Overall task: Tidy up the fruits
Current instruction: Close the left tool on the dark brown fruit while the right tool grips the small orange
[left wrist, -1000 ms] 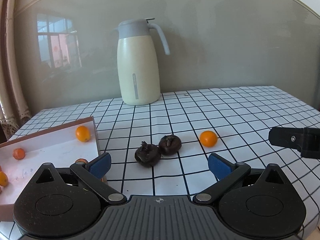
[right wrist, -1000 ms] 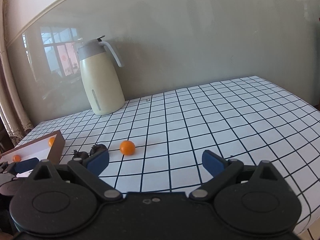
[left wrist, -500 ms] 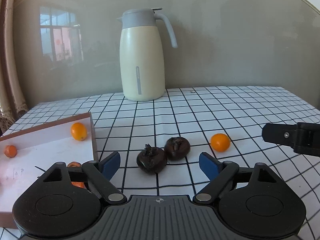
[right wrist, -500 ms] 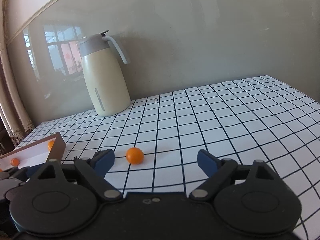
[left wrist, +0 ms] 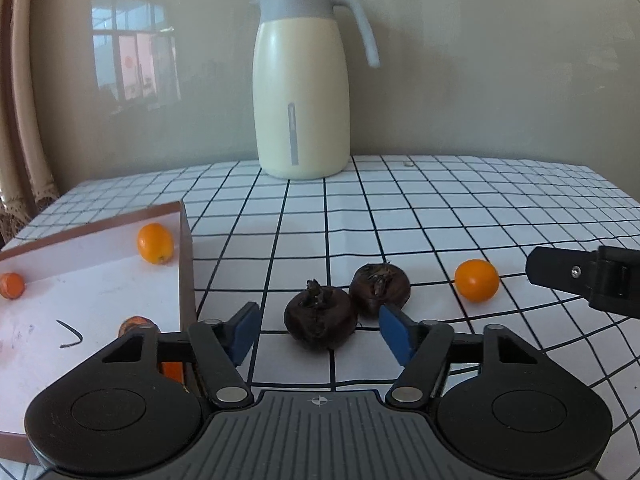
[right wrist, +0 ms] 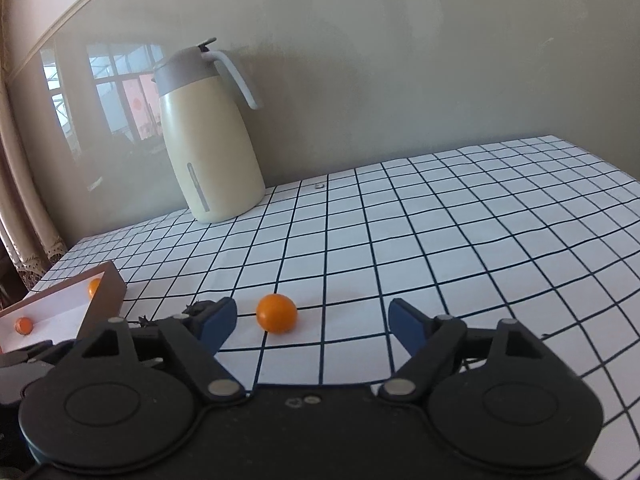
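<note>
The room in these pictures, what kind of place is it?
Probably a home dining or kitchen corner: a cream thermos jug stands on a table with a checked cloth, and a window's reflection shows on the glossy wall.

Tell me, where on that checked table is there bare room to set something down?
The checked tablecloth lies bare right of the cream thermos jug and beyond the loose orange fruit. It is crowded around the two dark brown fruits beside the shallow brown-edged box.

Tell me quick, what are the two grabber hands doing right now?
Left gripper: open, closing around the nearer dark fruit, not touching yet.
Right gripper: open, closing toward the orange fruit, holding nothing.
</note>
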Demonstrator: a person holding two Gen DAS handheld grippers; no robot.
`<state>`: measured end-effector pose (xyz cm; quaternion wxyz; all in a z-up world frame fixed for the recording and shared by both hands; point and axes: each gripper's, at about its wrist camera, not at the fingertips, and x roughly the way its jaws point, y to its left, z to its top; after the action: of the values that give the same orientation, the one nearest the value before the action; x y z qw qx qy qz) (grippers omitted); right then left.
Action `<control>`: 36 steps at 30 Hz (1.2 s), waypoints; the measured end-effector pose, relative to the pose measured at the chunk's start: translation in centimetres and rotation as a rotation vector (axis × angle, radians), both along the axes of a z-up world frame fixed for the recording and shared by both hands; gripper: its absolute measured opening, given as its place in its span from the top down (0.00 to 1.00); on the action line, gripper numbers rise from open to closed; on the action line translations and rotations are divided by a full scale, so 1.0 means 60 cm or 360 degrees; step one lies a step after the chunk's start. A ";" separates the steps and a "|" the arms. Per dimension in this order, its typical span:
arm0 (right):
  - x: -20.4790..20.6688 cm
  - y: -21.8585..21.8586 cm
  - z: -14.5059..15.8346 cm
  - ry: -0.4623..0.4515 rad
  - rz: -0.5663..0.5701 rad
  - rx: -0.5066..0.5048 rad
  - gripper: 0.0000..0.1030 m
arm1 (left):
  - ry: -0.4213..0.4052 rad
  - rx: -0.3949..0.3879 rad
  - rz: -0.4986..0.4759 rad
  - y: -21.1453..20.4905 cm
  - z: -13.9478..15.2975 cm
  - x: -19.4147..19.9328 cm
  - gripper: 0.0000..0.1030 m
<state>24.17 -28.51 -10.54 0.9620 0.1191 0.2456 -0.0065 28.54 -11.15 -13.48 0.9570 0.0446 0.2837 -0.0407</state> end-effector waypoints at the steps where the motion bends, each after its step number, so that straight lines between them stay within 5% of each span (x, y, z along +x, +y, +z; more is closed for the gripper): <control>1: 0.005 0.002 -0.001 0.0006 0.0002 -0.0003 0.29 | 0.0001 0.0001 0.0000 0.000 -0.002 0.001 0.37; 5: 0.026 0.009 -0.008 0.0029 0.0019 -0.0002 0.31 | -0.0003 0.0002 -0.0004 -0.002 -0.004 0.009 0.38; 9: 0.045 0.015 -0.016 0.0069 0.0038 -0.0003 0.46 | -0.0009 0.0016 -0.0008 -0.003 -0.007 0.014 0.41; 19: 0.081 0.032 -0.026 0.0137 0.0077 -0.0028 0.51 | -0.0019 0.0018 -0.0010 0.000 -0.007 0.019 0.48; 36: 0.100 0.051 -0.037 0.0193 0.0120 -0.0084 0.78 | -0.0005 0.0086 0.0025 -0.012 -0.011 0.021 0.47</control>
<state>30.18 -25.42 -12.76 0.9477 0.0838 0.3077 0.0162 29.82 -11.86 -14.12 0.9562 0.0683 0.2835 -0.0254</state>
